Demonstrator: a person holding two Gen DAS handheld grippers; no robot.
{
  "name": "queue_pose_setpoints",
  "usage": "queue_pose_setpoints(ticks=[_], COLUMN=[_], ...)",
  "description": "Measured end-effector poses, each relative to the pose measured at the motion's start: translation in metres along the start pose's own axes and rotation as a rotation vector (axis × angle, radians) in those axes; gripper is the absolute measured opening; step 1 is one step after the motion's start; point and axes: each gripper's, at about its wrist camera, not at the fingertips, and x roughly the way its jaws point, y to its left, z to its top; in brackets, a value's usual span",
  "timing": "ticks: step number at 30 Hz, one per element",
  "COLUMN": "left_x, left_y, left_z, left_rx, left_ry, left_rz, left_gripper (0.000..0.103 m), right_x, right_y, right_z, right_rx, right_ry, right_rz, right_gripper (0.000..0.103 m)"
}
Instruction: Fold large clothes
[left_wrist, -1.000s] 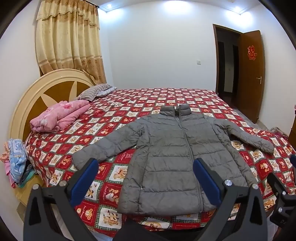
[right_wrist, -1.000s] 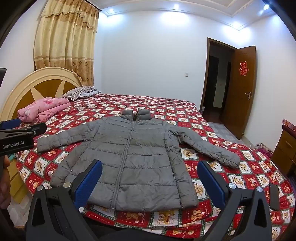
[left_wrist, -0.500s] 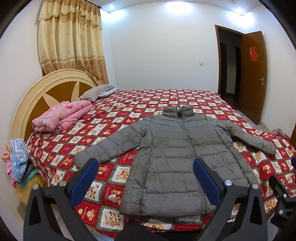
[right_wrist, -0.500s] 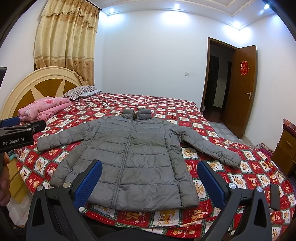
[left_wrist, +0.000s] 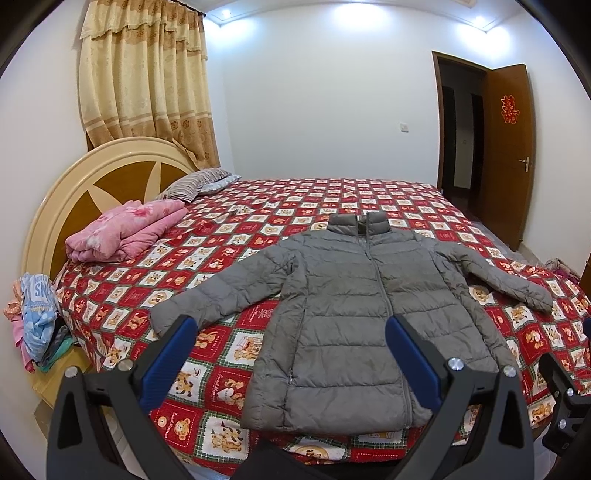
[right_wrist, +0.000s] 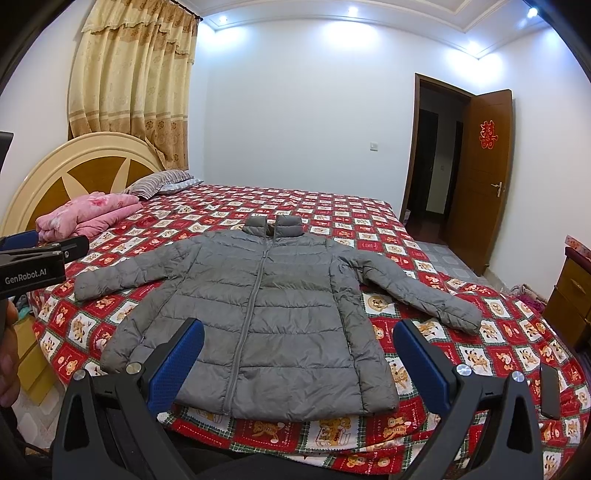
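Grey puffer jacket (left_wrist: 354, 317) lies flat, front up and zipped, on the bed (left_wrist: 280, 206) with its red bear-patterned quilt; both sleeves are spread outward, collar toward the far side, hem near the near edge. Left tool (left_wrist: 288, 354) hangs above the near edge, fingers spread wide, touching nothing. Right tool (right_wrist: 297, 358) is likewise spread wide and clear of the jacket. A folded pink blanket (left_wrist: 122, 232) and a striped pillow (left_wrist: 192, 182) lie by the headboard (left_wrist: 92, 181). A dark phone (right_wrist: 550, 391) rests on the quilt at right.
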Motion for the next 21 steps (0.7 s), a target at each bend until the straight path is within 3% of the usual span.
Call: queue_pose_setpoints(ticks=[21], left_x=[-0.0003], left_y=[0.0035], left_z=[0.0004], left_rx=[-0.001], left_ry=[-0.004], left_rz=[0.003], left_gripper=[0.103], right_x=[0.0], right_y=[-0.0003], right_z=[-0.0003], right_rx=[0.001], right_ry=[0.003], right_rz=[0.003], right_gripper=[0.102])
